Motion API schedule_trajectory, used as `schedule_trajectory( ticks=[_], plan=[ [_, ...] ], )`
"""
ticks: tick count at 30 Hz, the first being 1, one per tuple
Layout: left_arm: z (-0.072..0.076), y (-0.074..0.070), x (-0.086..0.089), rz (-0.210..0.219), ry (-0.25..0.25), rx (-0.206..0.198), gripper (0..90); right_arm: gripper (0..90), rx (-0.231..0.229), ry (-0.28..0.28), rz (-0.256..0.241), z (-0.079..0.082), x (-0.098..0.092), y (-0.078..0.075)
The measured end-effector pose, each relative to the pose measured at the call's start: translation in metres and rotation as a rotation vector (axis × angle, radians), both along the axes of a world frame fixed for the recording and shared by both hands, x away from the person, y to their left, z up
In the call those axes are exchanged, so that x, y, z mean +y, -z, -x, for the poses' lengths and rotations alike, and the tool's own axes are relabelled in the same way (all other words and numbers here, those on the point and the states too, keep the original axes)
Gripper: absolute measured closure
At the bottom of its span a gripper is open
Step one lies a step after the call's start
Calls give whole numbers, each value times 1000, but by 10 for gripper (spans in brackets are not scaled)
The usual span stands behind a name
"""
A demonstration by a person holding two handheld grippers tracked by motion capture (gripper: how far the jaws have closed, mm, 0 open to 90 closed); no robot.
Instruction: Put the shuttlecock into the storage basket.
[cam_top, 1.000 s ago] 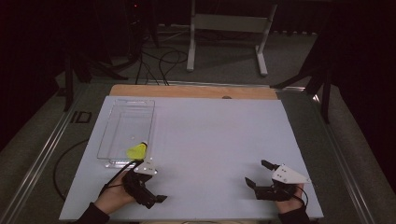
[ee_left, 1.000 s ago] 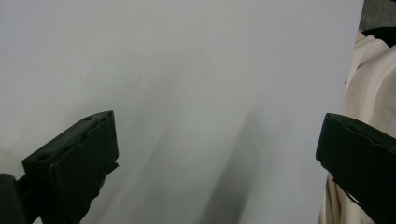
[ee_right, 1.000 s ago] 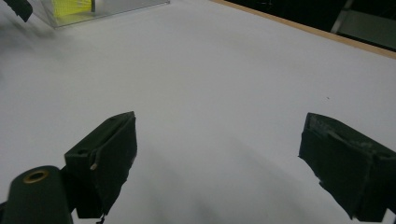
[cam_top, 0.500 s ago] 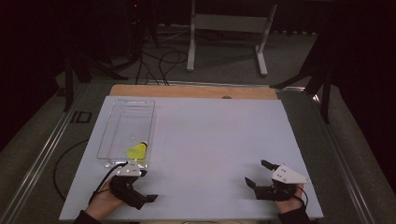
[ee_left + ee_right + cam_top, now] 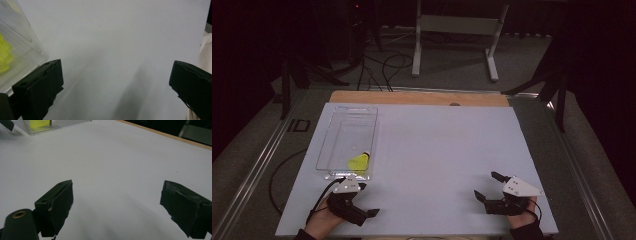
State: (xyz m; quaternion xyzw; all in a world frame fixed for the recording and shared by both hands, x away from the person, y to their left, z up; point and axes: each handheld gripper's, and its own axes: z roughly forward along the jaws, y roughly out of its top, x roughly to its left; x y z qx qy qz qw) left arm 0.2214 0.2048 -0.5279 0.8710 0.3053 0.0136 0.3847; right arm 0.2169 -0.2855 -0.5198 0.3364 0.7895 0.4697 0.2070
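A clear plastic box (image 5: 346,134) lies on the left half of the white table top (image 5: 437,150). A small yellow object (image 5: 359,162) rests inside it at its near end. My left gripper (image 5: 368,200) sits just in front of the box, near the table's front edge, open and holding nothing. In the left gripper view the box wall (image 5: 20,42) and the yellow object (image 5: 4,56) are at the left, beside my left gripper (image 5: 116,82). My right gripper (image 5: 486,185) rests open at the front right, with bare table between its jaws (image 5: 117,202).
A wooden strip (image 5: 417,98) runs along the table's far edge. Beyond it are a metal stand (image 5: 452,30) and cables on the floor. The right gripper view has the box (image 5: 62,123) far off at the top left.
My left gripper has shifted a little to the left and back toward the front edge, still open. The right gripper has stayed put.
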Motion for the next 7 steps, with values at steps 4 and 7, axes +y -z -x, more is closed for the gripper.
schedule_trajectory(
  ticks=[4, 7],
  plan=[
    [0, 1, -2, -3, 13, 4, 0, 115, 0, 0, -1, 0, 0, 1],
    [0, 1, -2, 8, 11, 6, 0, 115, 0, 1, -2, 0, 0, 1]
  ],
)
